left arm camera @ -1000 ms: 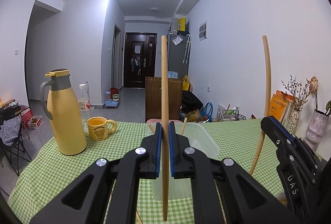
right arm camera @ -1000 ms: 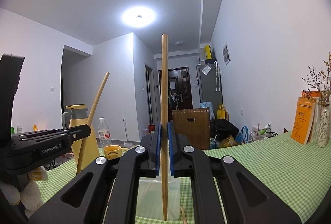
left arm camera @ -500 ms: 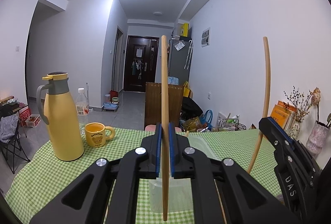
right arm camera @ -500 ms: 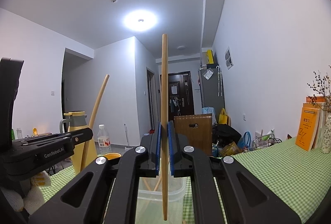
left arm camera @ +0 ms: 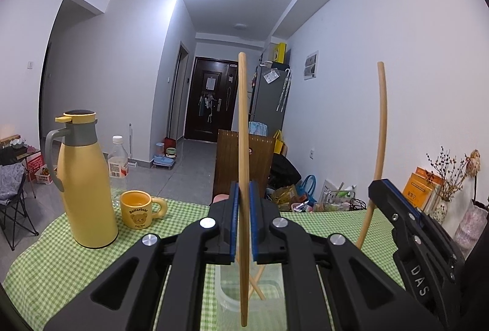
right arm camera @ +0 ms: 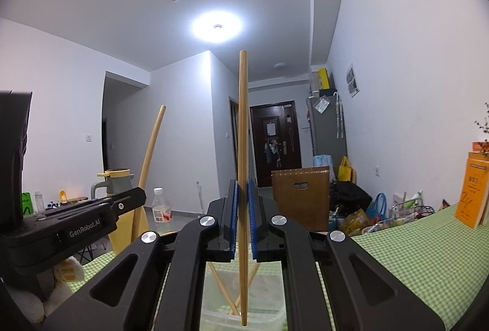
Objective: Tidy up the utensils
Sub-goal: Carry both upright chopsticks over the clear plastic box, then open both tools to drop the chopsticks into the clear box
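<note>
Clamping one upright chopstick [left arm camera: 243,147] apiece, the left gripper [left arm camera: 243,227] and right gripper [right arm camera: 243,227] are hovering side by side — tips pointing down toward the clear container [left arm camera: 269,294] below them — probably for dropping in.

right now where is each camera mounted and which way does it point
Left wrist: on the left gripper, facing across the table toward the door; its jaws pinch a chopstick, right gripper at right.
Right wrist: on the right gripper, tilted higher; jaws pinch another chopstick.
Shared: yellow flask, clear container.
</note>
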Demonstrator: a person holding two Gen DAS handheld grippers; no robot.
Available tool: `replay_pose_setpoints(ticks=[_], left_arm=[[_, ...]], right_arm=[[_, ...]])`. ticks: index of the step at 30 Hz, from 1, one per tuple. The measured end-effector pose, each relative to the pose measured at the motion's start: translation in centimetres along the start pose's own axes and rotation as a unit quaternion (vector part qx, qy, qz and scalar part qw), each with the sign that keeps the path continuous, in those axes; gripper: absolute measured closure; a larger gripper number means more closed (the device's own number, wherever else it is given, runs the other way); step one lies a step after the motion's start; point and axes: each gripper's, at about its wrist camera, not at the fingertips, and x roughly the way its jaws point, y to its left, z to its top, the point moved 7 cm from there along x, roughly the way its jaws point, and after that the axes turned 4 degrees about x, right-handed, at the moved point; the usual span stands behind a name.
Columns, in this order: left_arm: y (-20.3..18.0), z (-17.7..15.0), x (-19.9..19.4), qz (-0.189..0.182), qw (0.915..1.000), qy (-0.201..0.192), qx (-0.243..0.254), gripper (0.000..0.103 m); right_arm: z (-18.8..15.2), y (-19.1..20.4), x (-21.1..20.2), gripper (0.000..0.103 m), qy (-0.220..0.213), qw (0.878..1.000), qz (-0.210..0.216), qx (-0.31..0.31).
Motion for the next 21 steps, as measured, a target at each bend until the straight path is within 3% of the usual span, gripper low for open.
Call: replay_pose_setpoints(ticks=[9,21], left_arm=[[0.7,-0.4,4.0,-0.012,0.9997,-0.001,-0.019,0.099],[1.7,-5.0,9.6,-0.027,0.9988,0.034,-0.021,0.099]], right_arm=[[-1.5,-0.5,3.7,0.096,0.022,1.0,0.01,0.006],[-6.0,-1.9,7.0,0.096,0.07,0.998,-0.01,0.001]])
